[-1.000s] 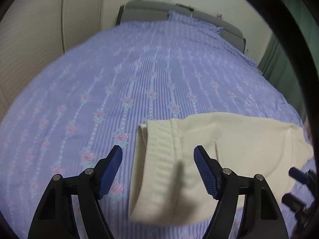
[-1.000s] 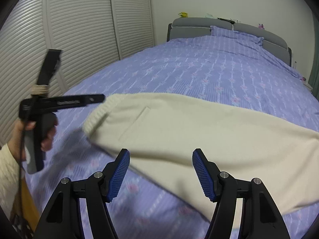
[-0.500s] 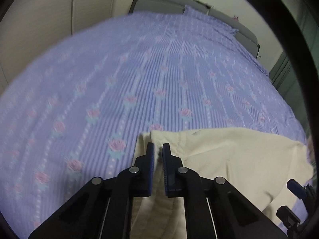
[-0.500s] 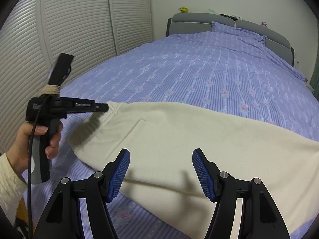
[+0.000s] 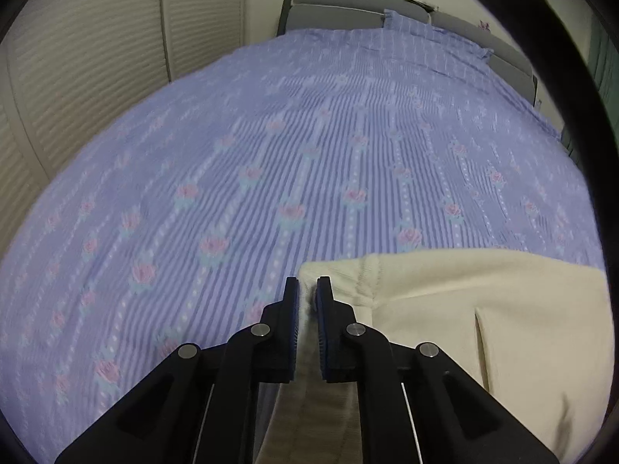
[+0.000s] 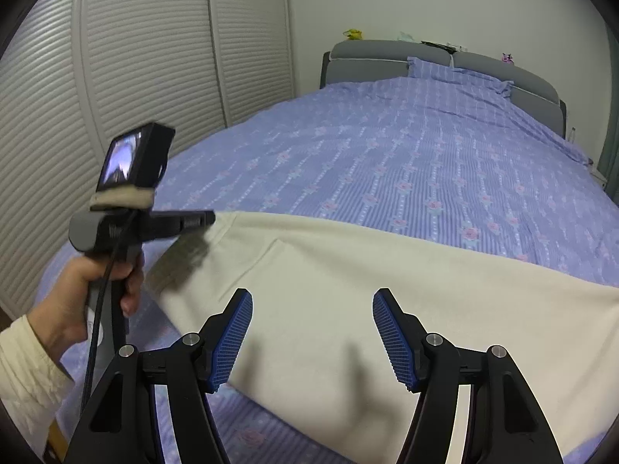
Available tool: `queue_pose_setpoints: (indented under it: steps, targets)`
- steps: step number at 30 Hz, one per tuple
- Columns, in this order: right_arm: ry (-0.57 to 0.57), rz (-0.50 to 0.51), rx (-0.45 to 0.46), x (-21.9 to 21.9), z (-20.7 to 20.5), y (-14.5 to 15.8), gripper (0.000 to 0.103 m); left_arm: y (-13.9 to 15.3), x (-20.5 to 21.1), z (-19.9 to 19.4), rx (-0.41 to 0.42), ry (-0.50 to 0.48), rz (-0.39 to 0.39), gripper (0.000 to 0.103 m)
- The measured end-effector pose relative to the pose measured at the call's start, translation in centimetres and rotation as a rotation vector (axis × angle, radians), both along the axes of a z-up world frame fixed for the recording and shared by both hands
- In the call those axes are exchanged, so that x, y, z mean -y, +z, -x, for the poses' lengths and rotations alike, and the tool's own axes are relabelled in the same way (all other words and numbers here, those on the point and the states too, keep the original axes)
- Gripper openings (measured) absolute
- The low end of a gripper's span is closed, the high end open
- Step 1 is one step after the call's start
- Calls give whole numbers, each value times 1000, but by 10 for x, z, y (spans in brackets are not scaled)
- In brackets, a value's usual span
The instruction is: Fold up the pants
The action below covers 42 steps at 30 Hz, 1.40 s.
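Observation:
Cream pants [image 6: 348, 282] lie across the near part of the bed, waistband to the left. In the left wrist view the pants [image 5: 483, 309] fill the lower right. My left gripper [image 5: 307, 286] is shut on the ribbed waistband corner and holds it a little off the bed. It also shows in the right wrist view [image 6: 201, 218], at the pants' left end. My right gripper [image 6: 311, 309] is open and empty, above the middle of the pants near their front edge.
The bed [image 6: 425, 162] has a purple striped floral cover, with a pillow [image 6: 456, 71] and grey headboard [image 6: 371, 58] at the far end. White louvred wardrobe doors [image 6: 116, 96] stand along the left side.
My left gripper closed on the waistband corner and has lifted and pulled it. My right gripper stayed open and moved slightly over the pants.

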State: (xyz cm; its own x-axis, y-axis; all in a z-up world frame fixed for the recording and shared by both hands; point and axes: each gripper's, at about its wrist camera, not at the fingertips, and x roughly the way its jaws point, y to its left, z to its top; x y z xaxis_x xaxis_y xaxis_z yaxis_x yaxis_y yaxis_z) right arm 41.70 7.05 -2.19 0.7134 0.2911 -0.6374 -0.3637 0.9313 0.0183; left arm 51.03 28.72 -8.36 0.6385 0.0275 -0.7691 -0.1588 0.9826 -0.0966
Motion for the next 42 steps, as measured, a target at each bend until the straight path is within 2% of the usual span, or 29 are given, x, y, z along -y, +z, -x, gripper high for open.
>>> queue_pose_setpoints:
  steps: [1, 2, 3, 4, 5, 6, 7, 10, 13, 17, 22, 24, 28, 30, 34, 36, 39, 42]
  targets:
    - [-8, 6, 3, 3, 1, -1, 65, 0, -3, 3, -2, 0, 13, 12]
    - [-17, 5, 5, 5, 2, -1, 65, 1, -5, 6, -8, 22, -13, 9]
    - [-26, 3, 4, 7, 1, -1, 65, 4, -4, 9, -13, 60, -104, 9]
    - [-44, 7, -2, 9, 1, -2, 65, 8, -5, 14, -3, 63, -155, 19]
    - [-57, 14, -5, 11, 2, -3, 65, 13, -8, 20, 9, 57, -160, 26]
    - [-63, 18, -5, 13, 4, -3, 65, 19, -11, 29, 29, 50, -152, 39]
    - [-58, 12, -2, 14, 6, -2, 65, 29, -15, 42, 67, 51, -147, 46]
    - [-35, 3, 39, 18, 22, 3, 65, 51, -14, 82, 143, 65, -168, 51]
    - [6, -2, 99, 29, 53, 5, 65, 60, -2, 124, 182, 40, -181, 60]
    - [43, -18, 129, 53, 95, -3, 65, 53, 29, 173, 203, -19, -234, 63]
    - [72, -48, 60, 87, 122, -20, 65, 32, 59, 216, 184, -79, -110, 63]
    - [90, -39, 41, 96, 127, -26, 65, 27, 72, 231, 175, -97, -95, 63]
    - [116, -29, -21, 107, 126, -43, 64, 14, 113, 257, 139, -141, -132, 67]
    - [117, -41, -72, 110, 123, -55, 58, 7, 132, 270, 129, -160, -127, 67]
    - [99, -74, -149, 116, 110, -75, 57, -4, 152, 284, 99, -184, -4, 67]
    - [85, -86, -189, 118, 102, -85, 57, -5, 157, 284, 92, -181, 25, 67]
    - [52, -53, -186, 121, 94, -93, 57, 0, 160, 282, 95, -164, 10, 67]
    - [21, -39, -146, 125, 91, -85, 57, 9, 156, 283, 118, -152, -13, 68]
